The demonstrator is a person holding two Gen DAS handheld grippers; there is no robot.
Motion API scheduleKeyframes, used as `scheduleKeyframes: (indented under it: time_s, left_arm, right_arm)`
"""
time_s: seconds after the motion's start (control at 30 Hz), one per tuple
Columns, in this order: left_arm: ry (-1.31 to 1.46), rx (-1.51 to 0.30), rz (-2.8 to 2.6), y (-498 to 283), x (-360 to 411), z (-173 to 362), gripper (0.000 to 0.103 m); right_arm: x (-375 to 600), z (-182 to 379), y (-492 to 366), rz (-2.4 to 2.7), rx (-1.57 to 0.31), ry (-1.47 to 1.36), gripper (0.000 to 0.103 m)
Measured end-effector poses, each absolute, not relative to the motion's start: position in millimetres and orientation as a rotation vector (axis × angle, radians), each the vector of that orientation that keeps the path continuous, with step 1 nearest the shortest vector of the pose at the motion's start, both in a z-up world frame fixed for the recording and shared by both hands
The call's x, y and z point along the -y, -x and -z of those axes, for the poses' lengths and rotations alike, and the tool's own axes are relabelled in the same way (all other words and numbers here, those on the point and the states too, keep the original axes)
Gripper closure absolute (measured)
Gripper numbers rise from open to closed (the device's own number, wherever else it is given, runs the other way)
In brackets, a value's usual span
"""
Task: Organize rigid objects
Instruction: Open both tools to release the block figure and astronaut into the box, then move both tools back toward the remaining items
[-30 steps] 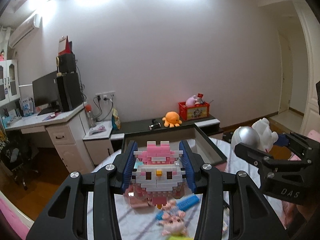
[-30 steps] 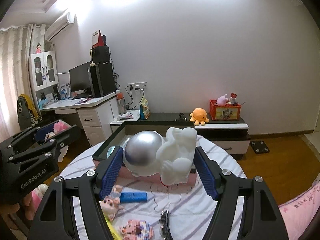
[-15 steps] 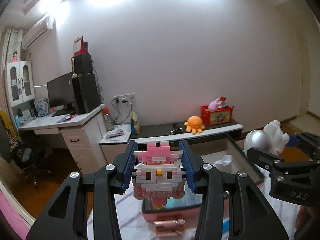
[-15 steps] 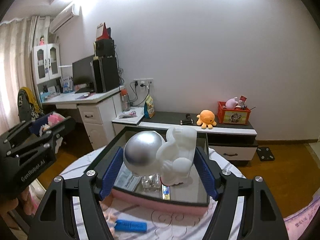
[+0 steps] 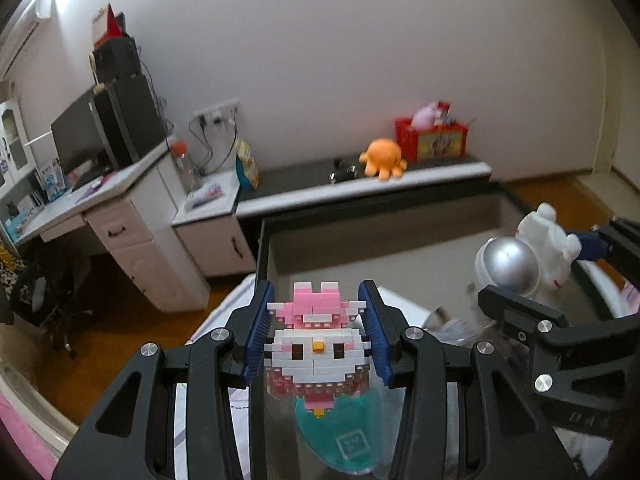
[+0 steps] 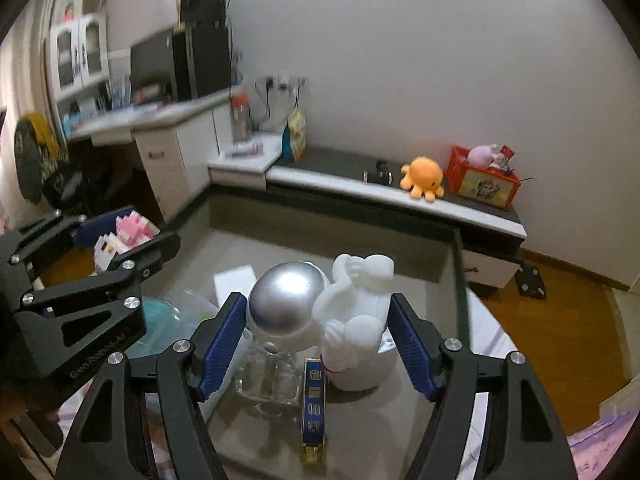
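1. Both grippers have carried their toys from above the surface to over the box [image 6: 458, 264].
2. Left gripper [image 5: 318, 336] fingers clamp the block figure [image 5: 318, 350]; right gripper [image 6: 318, 336] fingers clamp the astronaut [image 6: 320, 312].
3. Several items already lie inside (releasing remains).

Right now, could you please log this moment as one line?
left gripper: shut on block figure | right gripper: shut on astronaut figure | both over storage box

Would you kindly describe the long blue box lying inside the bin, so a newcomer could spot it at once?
Find the big dark-rimmed bin on the round table. On its floor, below the white astronaut figure held in the right tongs, lies the blue box. It is long, narrow and dark blue with gold print, unlike the clear glass bottles beside it.
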State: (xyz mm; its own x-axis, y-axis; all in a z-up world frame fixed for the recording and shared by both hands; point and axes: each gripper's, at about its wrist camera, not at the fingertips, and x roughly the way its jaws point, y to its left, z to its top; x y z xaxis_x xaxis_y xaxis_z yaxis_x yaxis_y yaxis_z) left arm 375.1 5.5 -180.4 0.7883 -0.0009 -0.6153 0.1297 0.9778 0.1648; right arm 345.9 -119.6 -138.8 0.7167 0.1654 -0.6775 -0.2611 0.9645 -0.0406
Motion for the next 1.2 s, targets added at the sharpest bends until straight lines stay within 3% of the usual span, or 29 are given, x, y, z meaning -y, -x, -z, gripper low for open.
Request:
scheduleKeyframes:
  time_s: [0.2,0.27,0.33,0.6,0.67,0.9,1.2]
  left_arm:
    - [-0.185,-0.687,0.073,-381.4,-9.3,193.4,0.054]
    - [-0.16,-0.68,0.086,-380.1,-13.8,190.9,0.035]
    - [-0.144,-0.656,0.086,-373.4,-17.2,185.8,0.027]
    - [-0.114,-0.549,0.093,-322.5,-39.7,152.7,0.013]
    - [-0.103,-0.509,0.09,-300.1,-47.7,142.8,0.004]
    - [-0.052,-0.449,0.093,-233.3,-67.7,128.3,0.003]
    - [-0.06,-0.488,0.112,-172.1,-70.1,144.2,0.002]
  right_arm:
    - [116.0,151.7,-355.7,-0.222,-0.765,0.165,0.03]
    - [116.7,152.2,-357.0,-0.224,-0.768,0.166,0.03]
    - [116.9,149.5,-355.3,-0.22,-0.758,0.163,0.028]
    - [130.0,111.4,-318.3,-0.229,-0.661,0.1,0.024]
    - [133.8,102.3,-303.5,-0.231,-0.636,0.083,0.022]
    - [145.3,86.7,-239.1,-0.24,-0.581,0.035,0.022]
    - [166.5,107.7,-177.5,-0.217,-0.594,-0.016,0.022]
